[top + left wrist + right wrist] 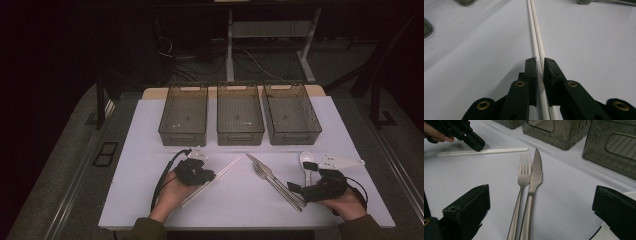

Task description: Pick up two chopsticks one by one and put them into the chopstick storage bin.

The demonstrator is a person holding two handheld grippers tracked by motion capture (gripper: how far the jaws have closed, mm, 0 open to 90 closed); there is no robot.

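A pair of white chopsticks lies diagonally on the white table. My left gripper is shut on the chopsticks near their nearer half, its jaws pressed against both sides. A metal fork and knife lie side by side right of centre. My right gripper stands open low over the table, its jaws wide apart on either side of the fork and knife handles without touching them. A white spoon lies by its right jaw.
Three dark translucent bins stand in a row at the back of the white mat. Beyond the table are a desk frame and cables on the dark floor.
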